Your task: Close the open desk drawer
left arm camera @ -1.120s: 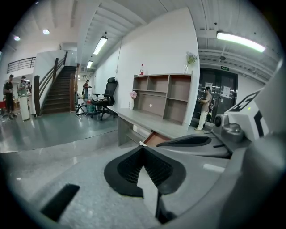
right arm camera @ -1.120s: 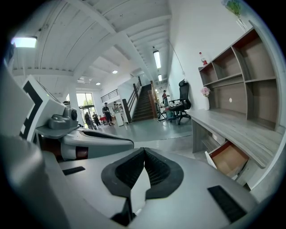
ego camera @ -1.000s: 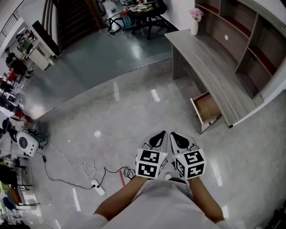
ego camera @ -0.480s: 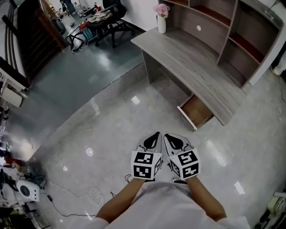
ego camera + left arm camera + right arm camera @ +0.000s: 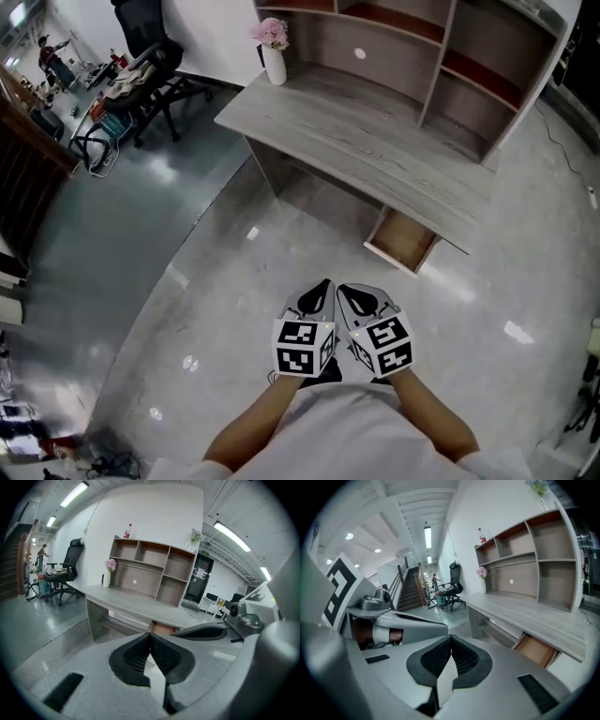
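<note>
A grey wooden desk (image 5: 375,141) stands ahead, and its light-brown drawer (image 5: 401,240) is pulled out over the floor near the desk's right end. Both grippers are held side by side in front of the person, well short of the drawer and touching nothing. My left gripper (image 5: 322,289) is shut, its black pads meeting with nothing between them (image 5: 150,635). My right gripper (image 5: 349,292) is shut and empty too (image 5: 451,639). The drawer shows just past the left jaws (image 5: 164,629) and low at the right in the right gripper view (image 5: 536,649).
A brown-backed shelf unit (image 5: 422,56) sits on the desk, with a white vase of pink flowers (image 5: 273,52) at its left end. A black office chair (image 5: 155,66) stands at the far left. Glossy grey floor (image 5: 234,309) lies between me and the desk.
The head view has swung round, so the desk and its open drawer now lie nearly straight ahead and nearer. Both grippers stay shut, side by side. The floor cables have left the view.
</note>
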